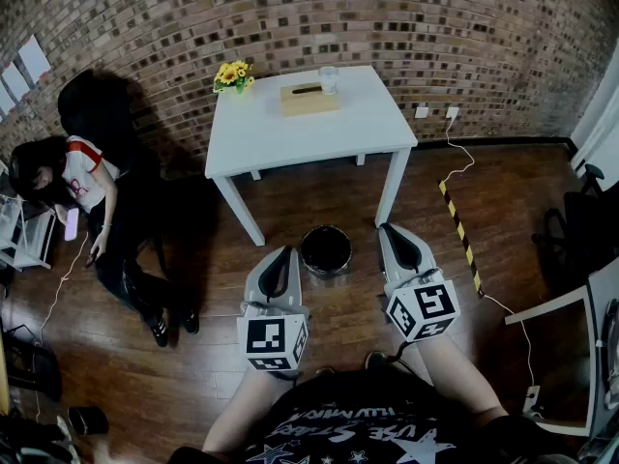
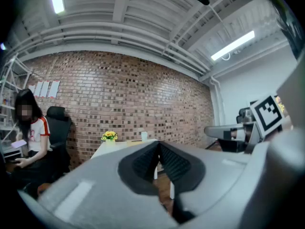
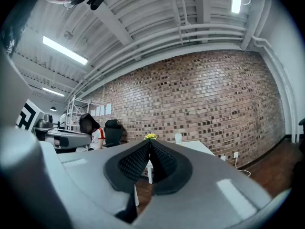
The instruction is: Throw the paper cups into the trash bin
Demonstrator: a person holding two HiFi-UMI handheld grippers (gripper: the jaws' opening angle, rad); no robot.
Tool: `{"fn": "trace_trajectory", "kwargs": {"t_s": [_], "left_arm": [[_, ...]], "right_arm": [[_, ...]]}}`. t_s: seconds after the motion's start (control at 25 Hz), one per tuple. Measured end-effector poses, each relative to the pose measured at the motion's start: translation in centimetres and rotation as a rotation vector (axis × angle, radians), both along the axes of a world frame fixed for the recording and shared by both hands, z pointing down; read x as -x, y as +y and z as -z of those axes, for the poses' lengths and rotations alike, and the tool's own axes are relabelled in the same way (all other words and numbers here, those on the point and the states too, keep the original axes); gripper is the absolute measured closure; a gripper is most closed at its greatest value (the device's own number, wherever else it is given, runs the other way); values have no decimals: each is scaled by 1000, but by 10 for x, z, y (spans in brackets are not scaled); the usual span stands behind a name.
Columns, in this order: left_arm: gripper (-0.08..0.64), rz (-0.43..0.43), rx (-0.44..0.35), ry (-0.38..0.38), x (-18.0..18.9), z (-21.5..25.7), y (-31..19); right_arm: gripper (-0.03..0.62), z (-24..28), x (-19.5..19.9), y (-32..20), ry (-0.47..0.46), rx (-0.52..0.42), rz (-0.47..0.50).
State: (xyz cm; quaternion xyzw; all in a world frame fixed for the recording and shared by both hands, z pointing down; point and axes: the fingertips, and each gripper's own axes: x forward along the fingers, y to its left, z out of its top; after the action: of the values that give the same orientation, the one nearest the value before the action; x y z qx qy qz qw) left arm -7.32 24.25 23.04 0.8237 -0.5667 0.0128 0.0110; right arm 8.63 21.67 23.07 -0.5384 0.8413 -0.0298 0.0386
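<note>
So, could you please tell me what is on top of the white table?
Yellow flowers at its left rear corner, a flat wooden box and one pale cup beside it. What the box holds is covered.

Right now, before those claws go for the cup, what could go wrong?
The paper cup stands near the far edge of the white table, beside a wooden box; a long reach might knock it off. The trash bin stands on the floor just ahead of the left gripper and right gripper, both shut and empty; a step forward could kick it.
</note>
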Motion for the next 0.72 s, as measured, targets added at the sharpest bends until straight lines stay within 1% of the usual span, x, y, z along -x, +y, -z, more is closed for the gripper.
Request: {"fn": "trace_trajectory", "kwargs": {"t_s": [0.24, 0.4, 0.56, 0.72], "left_arm": [[555, -13, -13, 1, 38, 4, -13], [555, 9, 20, 13, 54, -7, -28], [555, 26, 11, 8, 55, -12, -60], [555, 57, 8, -4, 49, -15, -103]], "right_arm": [[584, -9, 0, -14, 18, 16, -84], [584, -14, -7, -31, 15, 35, -121], [584, -17, -11, -69, 22, 11, -117], [584, -23, -12, -122, 27, 0, -71]]}}
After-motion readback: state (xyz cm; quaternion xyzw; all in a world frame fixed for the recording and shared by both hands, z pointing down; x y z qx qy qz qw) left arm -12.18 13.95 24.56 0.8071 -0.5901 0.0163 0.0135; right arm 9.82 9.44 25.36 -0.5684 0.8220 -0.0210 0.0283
